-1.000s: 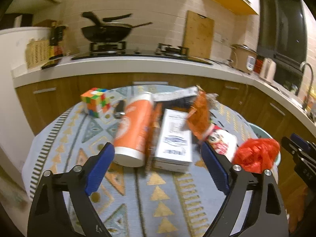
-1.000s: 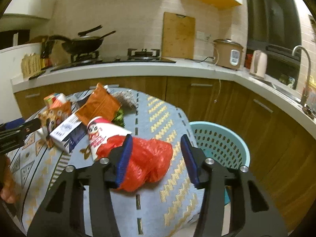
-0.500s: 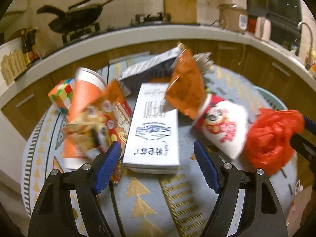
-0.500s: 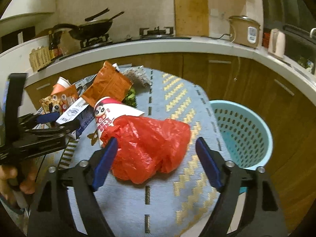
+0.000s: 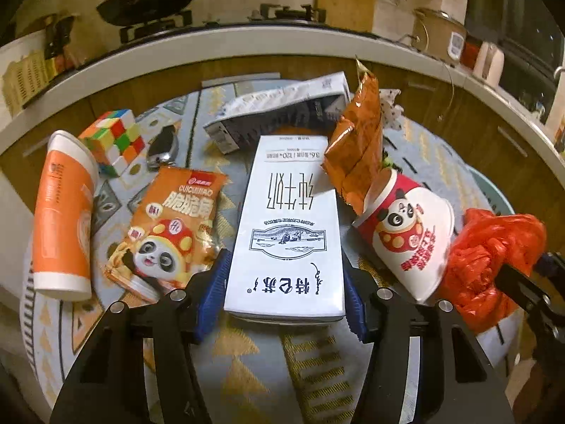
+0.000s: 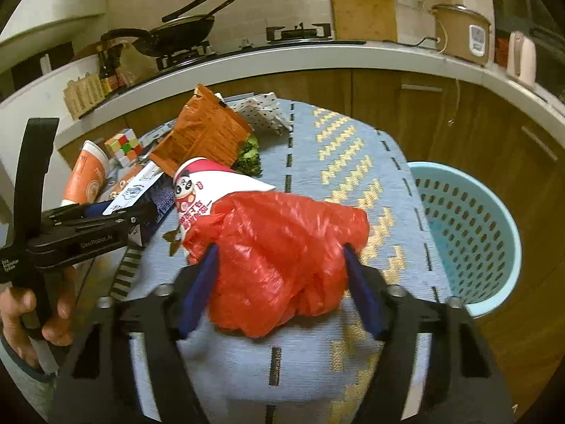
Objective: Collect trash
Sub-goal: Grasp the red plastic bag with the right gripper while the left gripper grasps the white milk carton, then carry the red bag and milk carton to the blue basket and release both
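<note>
A white milk carton [image 5: 287, 233] lies flat on the patterned tablecloth [image 5: 247, 360]. My left gripper [image 5: 284, 293] is open with its blue pads on either side of the carton's near end. A crumpled red plastic bag [image 6: 282, 258] lies near the table's front edge; my right gripper [image 6: 280, 282] is open with its pads on both sides of it. The bag also shows in the left wrist view [image 5: 491, 265]. A panda paper cup [image 5: 409, 236] lies on its side between carton and bag. A light blue perforated basket [image 6: 469, 233] stands right of the table.
An orange cup [image 5: 63, 219], a panda snack bag [image 5: 169, 233], an orange wrapper [image 5: 356, 152], a second carton [image 5: 279, 113], a Rubik's cube [image 5: 113, 137] and a dark key fob [image 5: 162, 145] lie on the table. Kitchen counter [image 6: 317, 56] behind.
Both grippers moved forward and down. The left gripper now straddles the milk carton and the right gripper straddles the red bag; both narrowed their jaws.
</note>
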Motion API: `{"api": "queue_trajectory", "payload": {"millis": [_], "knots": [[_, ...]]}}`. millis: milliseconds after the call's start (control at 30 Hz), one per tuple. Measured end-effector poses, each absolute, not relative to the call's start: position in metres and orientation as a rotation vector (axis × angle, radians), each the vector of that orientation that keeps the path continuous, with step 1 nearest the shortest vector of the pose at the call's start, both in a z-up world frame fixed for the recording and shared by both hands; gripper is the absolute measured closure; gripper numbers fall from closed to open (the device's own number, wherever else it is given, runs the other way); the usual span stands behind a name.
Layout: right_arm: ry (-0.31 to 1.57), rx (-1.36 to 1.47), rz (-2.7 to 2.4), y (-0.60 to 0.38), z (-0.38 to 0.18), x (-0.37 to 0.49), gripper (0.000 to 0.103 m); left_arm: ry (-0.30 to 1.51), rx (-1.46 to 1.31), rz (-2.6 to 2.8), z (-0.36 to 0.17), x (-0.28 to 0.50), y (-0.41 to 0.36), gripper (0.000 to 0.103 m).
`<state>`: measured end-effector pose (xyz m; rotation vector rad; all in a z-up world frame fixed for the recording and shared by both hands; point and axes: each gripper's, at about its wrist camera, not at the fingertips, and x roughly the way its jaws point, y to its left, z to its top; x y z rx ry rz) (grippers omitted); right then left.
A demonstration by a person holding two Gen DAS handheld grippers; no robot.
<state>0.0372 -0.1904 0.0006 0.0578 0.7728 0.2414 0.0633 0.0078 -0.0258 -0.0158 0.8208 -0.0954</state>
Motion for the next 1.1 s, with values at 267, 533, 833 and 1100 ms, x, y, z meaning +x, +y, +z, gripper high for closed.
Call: {"api": "queue_trajectory", "payload": {"millis": [267, 533, 833, 1100], "knots": [[0.716, 0.037, 0.259, -0.189, 0.015, 0.018, 0.079, 0.722, -0.077, -0.08, 0.001, 0.027, 0.012, 0.048], [0.606, 0.044, 0.188, -0.213, 0.052, 0.01, 0.08, 0.627, -0.08, -0.126, 0.036, 0.016, -0.005, 0.048], [0.566, 0.076, 0.001, -0.276, 0.062, 0.018, 0.08, 0.609, -0.032, -0.216, 0.037, 0.028, -0.046, 0.048], [0.598, 0.165, -0.153, -0.346, 0.043, 0.025, 0.08, 0.612, 0.047, -0.375, 0.05, 0.046, -0.125, 0.048]]}}
